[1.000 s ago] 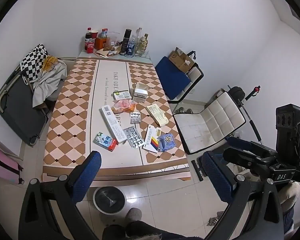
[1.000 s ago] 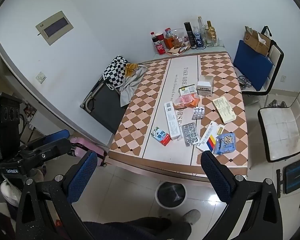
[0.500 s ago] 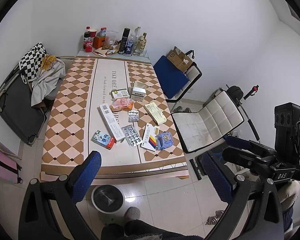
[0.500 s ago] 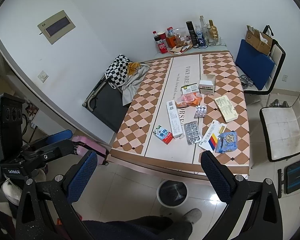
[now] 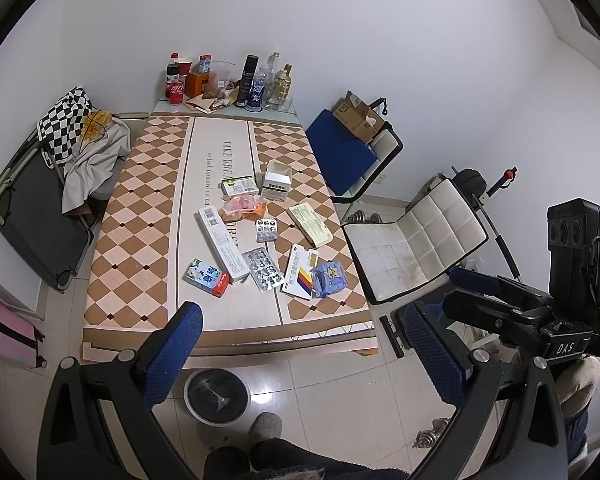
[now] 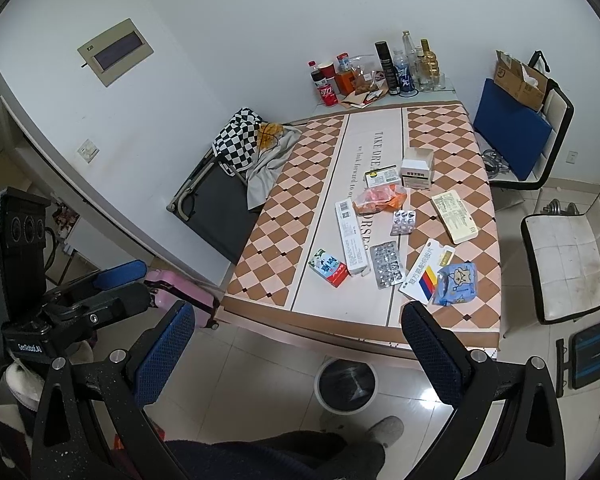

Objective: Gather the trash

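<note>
Trash lies on the checked table (image 5: 140, 248) (image 6: 284, 232): a small milk carton (image 5: 207, 277) (image 6: 329, 267), a long white box (image 5: 223, 243) (image 6: 352, 238), blister packs (image 5: 263, 269) (image 6: 387, 264), an orange bag (image 5: 243, 206) (image 6: 380, 197), a blue packet (image 5: 329, 278) (image 6: 457, 283), a yellow box (image 5: 310, 225) (image 6: 454, 217). A round bin (image 5: 216, 396) (image 6: 347, 383) stands on the floor before the table. My left gripper (image 5: 300, 352) hovers open above the bin, empty. My right gripper (image 6: 298, 350) also stands open and empty, short of the table edge.
Bottles and cans (image 5: 228, 84) crowd the table's far end. A folded cot with clothes (image 5: 40, 184) stands left, a pink suitcase (image 5: 4, 336) near it. Chairs (image 5: 412, 240) stand right of the table. The person's shoe (image 5: 265, 428) is beside the bin.
Both grippers have drifted slightly, so the table and bin sit a little differently in each view. Nothing on the table has moved; both grippers stay open.
</note>
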`<state>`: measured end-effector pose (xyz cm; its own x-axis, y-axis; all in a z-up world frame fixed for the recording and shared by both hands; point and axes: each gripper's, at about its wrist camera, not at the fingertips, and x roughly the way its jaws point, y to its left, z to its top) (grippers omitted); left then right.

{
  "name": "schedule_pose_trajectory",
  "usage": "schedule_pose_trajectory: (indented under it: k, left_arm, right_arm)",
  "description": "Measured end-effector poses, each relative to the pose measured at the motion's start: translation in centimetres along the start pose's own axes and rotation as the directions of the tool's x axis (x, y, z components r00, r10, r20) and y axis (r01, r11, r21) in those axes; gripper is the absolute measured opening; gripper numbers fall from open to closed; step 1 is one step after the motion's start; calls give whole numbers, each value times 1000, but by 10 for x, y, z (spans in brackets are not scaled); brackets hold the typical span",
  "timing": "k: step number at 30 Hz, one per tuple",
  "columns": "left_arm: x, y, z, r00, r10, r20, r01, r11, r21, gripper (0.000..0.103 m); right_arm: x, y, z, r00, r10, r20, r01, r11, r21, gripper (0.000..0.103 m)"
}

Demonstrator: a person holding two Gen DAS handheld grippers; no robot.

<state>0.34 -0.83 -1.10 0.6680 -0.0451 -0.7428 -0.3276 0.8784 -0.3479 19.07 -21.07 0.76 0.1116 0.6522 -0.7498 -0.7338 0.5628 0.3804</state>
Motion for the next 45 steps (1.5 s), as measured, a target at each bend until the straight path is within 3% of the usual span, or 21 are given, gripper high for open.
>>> schedule_pose_trajectory:
  k: [45]
  left_arm:
    - [0,-2,-2,1000,-1,-6,1,1000,-5,103]
  right_arm:
    - [5,6,-2,1000,3,-6,-3,1000,3,103]
